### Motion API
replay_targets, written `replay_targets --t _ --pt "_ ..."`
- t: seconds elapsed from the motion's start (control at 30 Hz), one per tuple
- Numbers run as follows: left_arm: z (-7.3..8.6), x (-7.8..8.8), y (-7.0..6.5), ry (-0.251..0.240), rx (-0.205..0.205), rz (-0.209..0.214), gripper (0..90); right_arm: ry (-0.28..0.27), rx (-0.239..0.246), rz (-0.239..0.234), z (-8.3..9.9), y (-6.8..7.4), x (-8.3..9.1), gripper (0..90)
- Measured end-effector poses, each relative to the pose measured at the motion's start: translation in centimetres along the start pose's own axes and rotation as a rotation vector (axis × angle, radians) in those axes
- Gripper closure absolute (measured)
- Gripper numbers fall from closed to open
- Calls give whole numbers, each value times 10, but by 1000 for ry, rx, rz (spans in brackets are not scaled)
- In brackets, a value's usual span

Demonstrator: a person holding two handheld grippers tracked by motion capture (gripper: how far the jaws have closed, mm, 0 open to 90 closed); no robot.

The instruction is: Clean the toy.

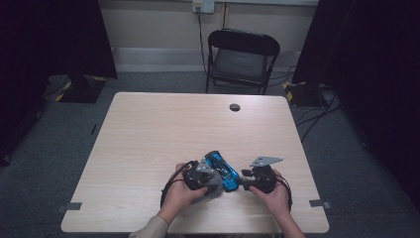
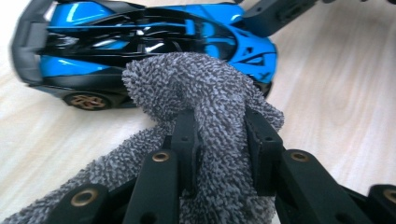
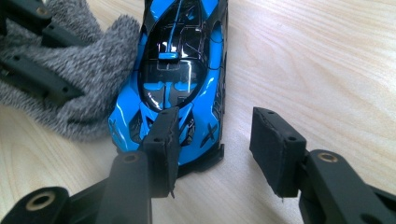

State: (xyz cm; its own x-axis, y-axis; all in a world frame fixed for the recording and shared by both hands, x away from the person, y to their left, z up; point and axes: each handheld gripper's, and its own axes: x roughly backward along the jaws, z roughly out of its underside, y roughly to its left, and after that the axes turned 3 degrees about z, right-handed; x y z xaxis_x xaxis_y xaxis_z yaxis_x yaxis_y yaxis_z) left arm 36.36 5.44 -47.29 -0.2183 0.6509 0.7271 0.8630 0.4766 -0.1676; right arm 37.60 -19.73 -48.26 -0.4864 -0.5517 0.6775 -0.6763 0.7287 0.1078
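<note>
A blue and black toy sports car (image 1: 224, 171) (image 2: 140, 37) (image 3: 182, 79) lies on the wooden table (image 1: 173, 129) near its front edge. My left gripper (image 1: 214, 179) (image 2: 219, 126) is shut on a bunched grey fuzzy cloth (image 1: 212, 189) (image 2: 201, 88) (image 3: 84, 88), whose wad rests against the car's side. My right gripper (image 1: 243, 181) (image 3: 215, 135) sits at the car's nose with its jaws apart. One finger (image 3: 161, 140) overlaps the car's front. The other finger (image 3: 275, 144) stands off to the side over bare wood, clear of the car.
A round cable hole (image 1: 235, 107) sits at the table's far middle. A black folding chair (image 1: 242, 54) stands behind the table. Dark curtains hang at both sides, and cables run across the floor on the right.
</note>
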Motion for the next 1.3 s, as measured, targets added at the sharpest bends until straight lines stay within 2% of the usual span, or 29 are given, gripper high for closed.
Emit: replay_targets --t 0.23,0.37,0.43,0.53,0.7,1.03,1.1,1.23,1.3 --pt "0 -2 -13 9 -30 38 692 0 2 1 0 0 0 531" --pt "0 -2 -20 6 -23 74 692 -1 -3 0 0 0 0 529" --pt "0 -2 -24 10 -44 81 692 -2 -4 -2 0 0 0 527" --pt "2 0 -22 7 -40 82 692 -5 -5 -3 1 -1 0 525" --pt "10 15 -9 6 -24 39 692 -9 -3 -1 1 -1 0 521" --pt "30 54 27 -26 49 -75 691 -9 -10 -1 2 -1 0 514" --pt "36 59 33 -36 70 -95 691 -11 -10 -2 2 -2 0 510" --pt "49 64 44 -21 99 -131 689 -9 -13 0 2 -2 0 494" --pt "55 64 47 -27 115 -134 688 -3 -17 5 2 -2 0 467"
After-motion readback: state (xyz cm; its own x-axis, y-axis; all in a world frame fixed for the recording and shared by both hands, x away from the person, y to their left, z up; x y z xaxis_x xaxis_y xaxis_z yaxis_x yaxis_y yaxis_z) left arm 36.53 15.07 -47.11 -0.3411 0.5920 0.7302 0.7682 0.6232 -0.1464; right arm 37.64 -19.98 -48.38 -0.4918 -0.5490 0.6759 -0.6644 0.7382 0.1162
